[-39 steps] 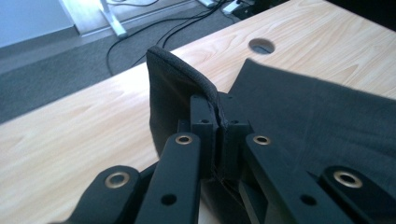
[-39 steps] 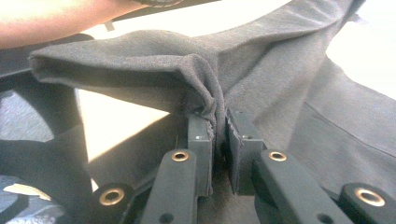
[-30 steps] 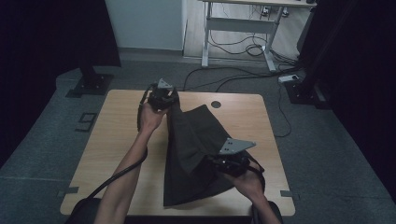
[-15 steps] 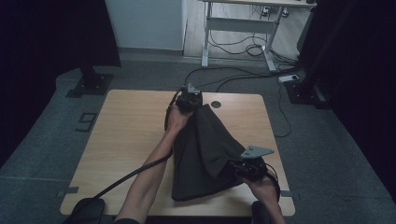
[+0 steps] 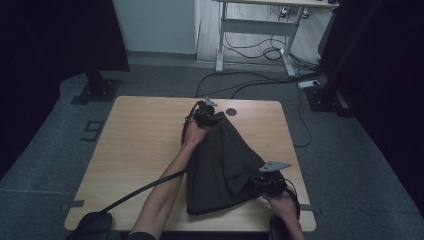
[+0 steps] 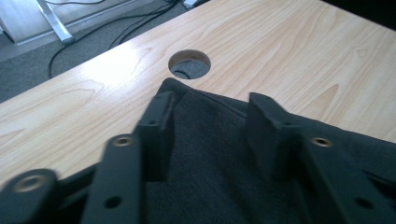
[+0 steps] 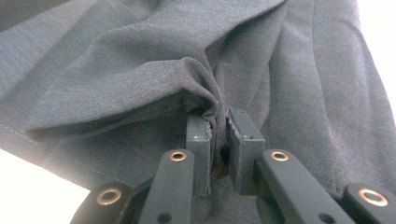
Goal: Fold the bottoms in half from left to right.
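Pale wood-grain tabletop [image 5: 140, 150] under dim light, grey carpet and loose cables beyond it, and a dark charcoal woven garment [image 5: 220, 165] lies spread down the right half, narrow at the far end and fanning wide toward the person. It reads as the laying-down step of a fold or a spread. The left tongs [image 5: 206, 114] sit at the garment's far tip, and in the left gripper view their jaws have just been opening: they now stand apart with the cloth's corner [image 6: 196, 140] lying flat between and under them, the pads no longer pressing it, so that corner looks released onto the wood just short of the round cable hole [image 6: 189, 64]. The right tongs [image 5: 265, 182] are at the near right edge, and the right gripper view shows them clenched on a bunched pleat of fabric [image 7: 205, 105], pinched tight between the two pads [image 7: 198, 140]. Relative to them, the bulk of the cloth stretches ahead and to the left, toward the other tongs. My read on what comes next: the right tongs should set their fold down flat and let go without dragging the hem, while the left ones lift straight off so they don't snag the freed corner.
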The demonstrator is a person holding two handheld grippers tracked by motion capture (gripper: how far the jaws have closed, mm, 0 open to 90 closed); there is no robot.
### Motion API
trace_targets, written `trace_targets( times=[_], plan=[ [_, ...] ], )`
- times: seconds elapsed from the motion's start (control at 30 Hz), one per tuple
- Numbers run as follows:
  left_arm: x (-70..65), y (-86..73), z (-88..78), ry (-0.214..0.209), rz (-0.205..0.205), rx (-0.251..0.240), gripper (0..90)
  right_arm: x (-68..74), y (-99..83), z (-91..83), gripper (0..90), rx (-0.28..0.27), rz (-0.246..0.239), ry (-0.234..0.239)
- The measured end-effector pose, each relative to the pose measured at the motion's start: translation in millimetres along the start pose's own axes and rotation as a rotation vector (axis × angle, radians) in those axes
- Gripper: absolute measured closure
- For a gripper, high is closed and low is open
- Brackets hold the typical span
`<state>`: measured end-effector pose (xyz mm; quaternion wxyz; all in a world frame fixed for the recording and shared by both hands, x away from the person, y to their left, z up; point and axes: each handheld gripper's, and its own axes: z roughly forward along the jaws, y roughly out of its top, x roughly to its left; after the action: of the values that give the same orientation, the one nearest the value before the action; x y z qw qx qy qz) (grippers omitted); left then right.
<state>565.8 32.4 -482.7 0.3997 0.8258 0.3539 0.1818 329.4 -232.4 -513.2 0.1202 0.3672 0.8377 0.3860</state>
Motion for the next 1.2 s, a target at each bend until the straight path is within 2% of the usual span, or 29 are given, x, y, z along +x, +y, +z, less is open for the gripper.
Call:
trace_targets(
  times=[0.03, 0.13, 0.23, 0.37, 0.47, 0.6, 0.7, 0.77, 0.87, 1.03, 1.13, 1.17, 1.2],
  plan=[
    [0.8, 0.5, -3.9, -0.012, -0.006, -0.001, 42.0, -0.6, -0.7, 1.6, 79.0, 0.010, -0.001, -0.001],
    [-0.3, -1.5, -20.9, -0.016, -0.001, -0.021, 37.7, -0.8, -1.6, 3.2, 78.7, 0.021, -0.004, -0.005],
    [-3.2, -7.1, -35.9, -0.029, 0.015, -0.019, 31.1, -1.6, -2.7, 4.8, 78.1, 0.037, -0.004, -0.013],
    [-12.6, -22.8, -57.4, -0.068, 0.028, -0.026, 24.6, -1.7, -3.7, 4.4, 76.8, 0.044, -0.006, -0.020],
    [-22.1, -35.9, -69.7, -0.083, 0.057, -0.012, 20.0, -0.9, -4.2, 2.9, 74.8, 0.047, -0.008, -0.022],
    [-36.8, -56.0, -84.4, -0.102, 0.080, 0.014, 14.5, -1.7, -6.2, -0.8, 68.5, 0.049, -0.005, -0.025],
    [-45.1, -72.5, -95.2, -0.128, 0.057, 0.011, 14.1, -2.7, -9.3, -6.8, 59.0, 0.046, 0.008, -0.031],
    [-50.0, -83.8, -101.4, -0.125, 0.054, 0.006, 14.0, -4.0, -11.5, -12.6, 52.8, 0.047, 0.017, -0.031],
    [-57.2, -100.8, -105.7, -0.109, 0.075, 0.031, 13.9, -4.4, -12.2, -24.2, 46.9, 0.067, 0.019, -0.046],
    [-62.0, -126.5, -104.3, -0.106, 0.053, 0.053, 13.9, 0.9, 0.1, -43.1, 43.0, 0.050, 0.002, -0.061],
    [-62.7, -137.4, -100.5, -0.096, 0.049, 0.062, 14.0, 7.0, 14.8, -45.2, 41.7, 0.023, -0.011, -0.037],
    [-63.1, -140.2, -98.9, -0.092, 0.054, 0.069, 14.0, 12.2, 25.9, -42.5, 40.4, 0.000, -0.023, -0.014],
    [-63.5, -142.8, -97.2, -0.085, 0.059, 0.073, 14.0, 12.2, 25.9, -42.5, 40.4, 0.000, -0.023, -0.014]
  ],
)
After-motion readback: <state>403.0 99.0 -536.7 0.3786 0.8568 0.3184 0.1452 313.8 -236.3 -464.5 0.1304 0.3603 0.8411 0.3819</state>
